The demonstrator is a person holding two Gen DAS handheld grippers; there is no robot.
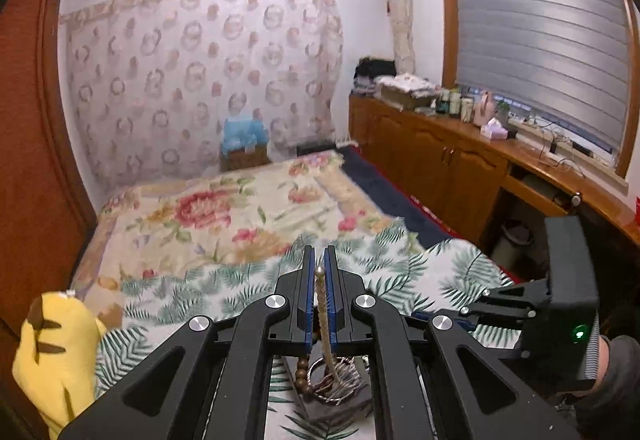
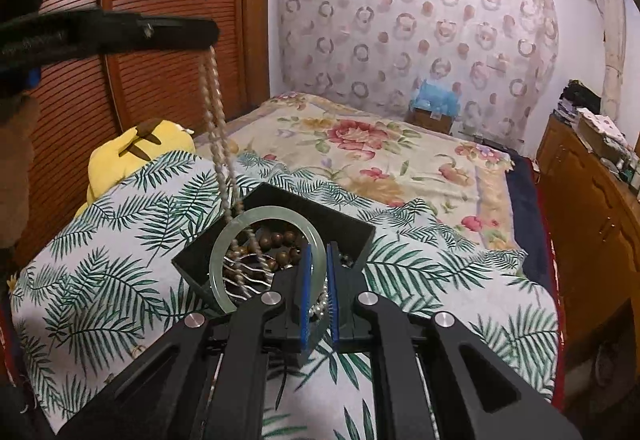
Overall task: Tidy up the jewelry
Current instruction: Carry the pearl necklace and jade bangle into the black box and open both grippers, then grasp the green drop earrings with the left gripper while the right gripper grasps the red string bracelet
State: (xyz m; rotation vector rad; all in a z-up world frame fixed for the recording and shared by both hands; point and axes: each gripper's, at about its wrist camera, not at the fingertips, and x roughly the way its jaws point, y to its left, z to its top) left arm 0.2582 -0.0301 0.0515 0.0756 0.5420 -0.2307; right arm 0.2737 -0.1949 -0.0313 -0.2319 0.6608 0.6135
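My left gripper (image 1: 319, 254) is shut on a pale beaded necklace (image 1: 323, 320), held up in the air; in the right wrist view it (image 2: 212, 33) hangs the necklace (image 2: 218, 127) down into a black tray (image 2: 352, 228) on the fern-print cloth. The tray holds a brown wooden bead bracelet (image 2: 280, 240) and silver bangles (image 2: 244, 272). My right gripper (image 2: 318, 252) is shut on a pale green jade bangle (image 2: 218, 252) at the tray's near edge. The tray (image 1: 340, 404) with beads and rings shows below the left gripper.
A yellow plush toy (image 2: 132, 155) lies at the cloth's left edge. The floral bed (image 2: 380, 155) stretches behind. Wooden cabinets (image 2: 592, 199) with clutter line the right wall; a slatted wardrobe (image 2: 160, 19) stands on the left.
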